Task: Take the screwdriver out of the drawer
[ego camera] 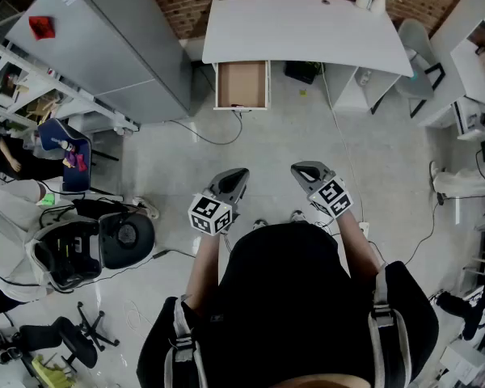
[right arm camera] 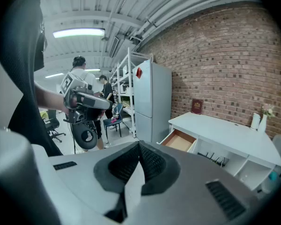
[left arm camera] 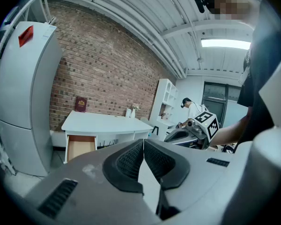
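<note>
I hold both grippers out in front of my chest, side by side and a little apart, their noses pointing forward and angled slightly toward each other. The left gripper (ego camera: 236, 176) has its jaws pressed together with nothing between them, and the right gripper (ego camera: 305, 170) matches it, pads meeting along one seam. My left forearm (ego camera: 200, 269) and right forearm (ego camera: 357, 245) run back bare from the grippers, elbows bent near my sides.

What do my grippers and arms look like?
The left gripper and right gripper are smooth grey shells tapering to a point, each with textured black pads and a cube of black-and-white square markers. No cables show. The person wears a black top with grey straps; no sleeves cover the forearms.
</note>
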`<state>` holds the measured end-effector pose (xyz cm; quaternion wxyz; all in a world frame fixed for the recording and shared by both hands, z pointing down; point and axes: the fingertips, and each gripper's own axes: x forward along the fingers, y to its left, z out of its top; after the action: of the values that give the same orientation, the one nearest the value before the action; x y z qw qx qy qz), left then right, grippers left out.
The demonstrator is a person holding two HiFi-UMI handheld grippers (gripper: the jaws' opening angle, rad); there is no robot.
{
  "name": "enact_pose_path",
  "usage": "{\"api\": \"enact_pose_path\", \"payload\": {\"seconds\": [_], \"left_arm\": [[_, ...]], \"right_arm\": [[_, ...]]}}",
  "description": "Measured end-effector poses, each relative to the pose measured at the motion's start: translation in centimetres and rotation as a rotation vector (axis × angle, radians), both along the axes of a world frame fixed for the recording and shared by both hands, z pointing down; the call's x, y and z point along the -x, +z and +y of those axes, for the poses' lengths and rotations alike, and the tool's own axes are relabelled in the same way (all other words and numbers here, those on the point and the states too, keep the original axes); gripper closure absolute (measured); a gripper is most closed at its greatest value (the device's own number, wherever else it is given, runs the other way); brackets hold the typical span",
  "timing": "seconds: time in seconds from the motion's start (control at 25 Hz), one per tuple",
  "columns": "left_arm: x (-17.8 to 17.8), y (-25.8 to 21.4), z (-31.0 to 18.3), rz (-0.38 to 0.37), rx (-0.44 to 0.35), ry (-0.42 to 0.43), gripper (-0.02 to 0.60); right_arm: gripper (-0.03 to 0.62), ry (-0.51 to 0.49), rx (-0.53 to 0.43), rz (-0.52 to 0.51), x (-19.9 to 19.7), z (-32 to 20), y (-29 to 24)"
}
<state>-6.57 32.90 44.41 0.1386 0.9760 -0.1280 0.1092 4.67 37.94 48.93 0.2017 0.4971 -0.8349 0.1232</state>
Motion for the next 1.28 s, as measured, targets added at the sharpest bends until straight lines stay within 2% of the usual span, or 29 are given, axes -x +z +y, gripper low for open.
{"api": "enact_pose_path", "payload": {"seconds": [0.16, 0.44, 0.8, 1.08, 1.28], "left_arm": [[-1.5, -0.3, 0.2, -0.004, 0.0, -0.013, 0.563], [-3.3, -0.7, 0.4, -0.023, -0.006, -0.063, 0.563], [-6.1, -1.1, 1.8, -0.042, -0.014, -0.135, 0.563], [-7.0, -0.9, 3.7, -0.05, -0.014, -0.205, 0.563], [-7.4, -0.3, 4.9, -0.051, -0.01, -0.224, 0.563]], "right_arm": [[0.539, -0.021, 0.015, -0.002, -1.5, 0.7, 0.2], [0.539, -0.073, 0.024, -0.065, -3.3, 0.6, -0.1], [0.539, -0.163, 0.028, -0.06, -5.6, 1.2, 0.5], [0.539, -0.239, 0.045, -0.066, -6.7, 2.5, 1.5], [0.539, -0.247, 0.052, -0.074, -7.3, 2.9, 1.9]]}}
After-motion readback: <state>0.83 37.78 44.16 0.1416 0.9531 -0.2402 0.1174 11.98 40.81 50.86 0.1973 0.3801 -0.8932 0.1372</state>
